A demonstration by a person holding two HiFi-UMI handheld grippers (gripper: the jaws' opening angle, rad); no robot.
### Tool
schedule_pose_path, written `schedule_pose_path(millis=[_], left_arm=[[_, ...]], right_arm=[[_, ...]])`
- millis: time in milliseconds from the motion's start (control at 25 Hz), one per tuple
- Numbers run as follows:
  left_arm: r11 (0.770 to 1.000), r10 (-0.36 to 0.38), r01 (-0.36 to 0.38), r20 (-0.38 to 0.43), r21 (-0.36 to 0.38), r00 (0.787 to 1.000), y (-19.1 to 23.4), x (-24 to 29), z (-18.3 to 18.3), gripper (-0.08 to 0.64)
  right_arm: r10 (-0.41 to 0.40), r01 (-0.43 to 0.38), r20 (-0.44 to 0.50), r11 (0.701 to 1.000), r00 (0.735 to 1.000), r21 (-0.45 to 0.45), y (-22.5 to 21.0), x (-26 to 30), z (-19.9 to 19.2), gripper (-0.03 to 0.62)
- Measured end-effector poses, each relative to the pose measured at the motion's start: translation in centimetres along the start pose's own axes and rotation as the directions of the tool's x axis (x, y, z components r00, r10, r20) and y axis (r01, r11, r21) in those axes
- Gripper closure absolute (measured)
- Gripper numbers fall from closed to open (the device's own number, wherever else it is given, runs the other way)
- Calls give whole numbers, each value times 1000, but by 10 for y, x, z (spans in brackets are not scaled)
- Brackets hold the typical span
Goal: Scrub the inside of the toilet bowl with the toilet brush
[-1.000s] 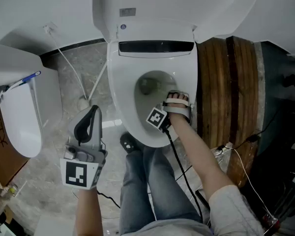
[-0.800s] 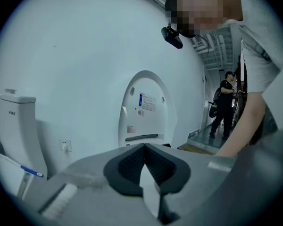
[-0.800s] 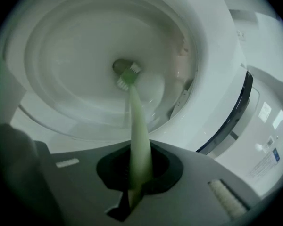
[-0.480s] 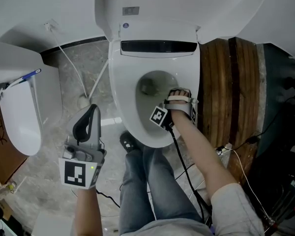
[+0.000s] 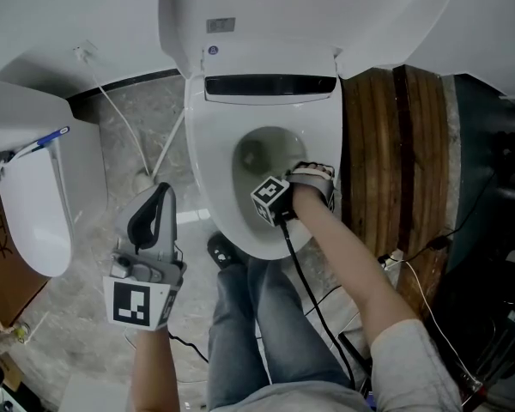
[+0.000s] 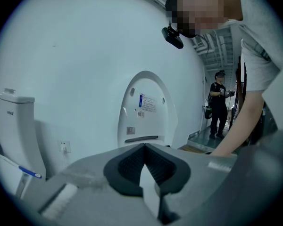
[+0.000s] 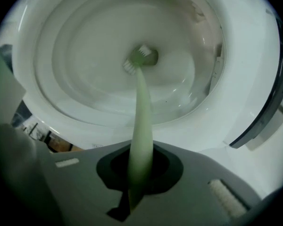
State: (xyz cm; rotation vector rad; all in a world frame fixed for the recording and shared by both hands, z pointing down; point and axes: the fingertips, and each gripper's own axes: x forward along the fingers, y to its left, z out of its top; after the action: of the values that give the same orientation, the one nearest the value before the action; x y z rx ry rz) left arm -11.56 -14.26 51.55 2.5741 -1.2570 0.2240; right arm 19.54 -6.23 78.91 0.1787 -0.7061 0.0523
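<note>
The white toilet bowl (image 5: 216, 187) stands open, lid up, with its inside (image 7: 94, 65) filling the right gripper view. My right gripper (image 5: 285, 189) hangs over the bowl's front right rim, shut on the pale green toilet brush (image 7: 140, 126). The brush handle runs down into the bowl and its bristle head (image 7: 140, 59) rests near the bottom of the bowl. My left gripper (image 5: 152, 221) is held over the floor left of the toilet, shut with nothing between its pads (image 6: 146, 164).
A second white toilet (image 5: 34, 196) stands at the left, with a blue-tipped tool on it. A hose (image 5: 124, 114) crosses the stone floor. A wooden panel (image 5: 395, 161) flanks the bowl's right. My legs and cables lie below the bowl. Another person (image 6: 220, 102) stands far off.
The right gripper has shifted slightly left and further over the bowl with the brush. The left gripper has stayed where it was.
</note>
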Motion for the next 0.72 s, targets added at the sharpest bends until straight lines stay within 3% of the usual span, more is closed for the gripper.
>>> schedule_pose_path(millis=[160,360,560,720], left_arm=[[1000,2,-2,-14,-2,1000,-2,0,-2,569],[1000,-14,14,-9,1,1000,-6,-2,1,570],[1000,-25,25,-5,2,1000,-7,-5,4,570],[999,-41,41,-3,4,999,-10,-6,5,570]], right_arm=[[190,-202,92,968,978,147,21,-9,6,591],[348,-405,227,864,910,298,45,-24,18,586],[457,-589,379,693,805,415,68,-40,33,580],[494,-722,527,500,691,479,80,-58,49,575]])
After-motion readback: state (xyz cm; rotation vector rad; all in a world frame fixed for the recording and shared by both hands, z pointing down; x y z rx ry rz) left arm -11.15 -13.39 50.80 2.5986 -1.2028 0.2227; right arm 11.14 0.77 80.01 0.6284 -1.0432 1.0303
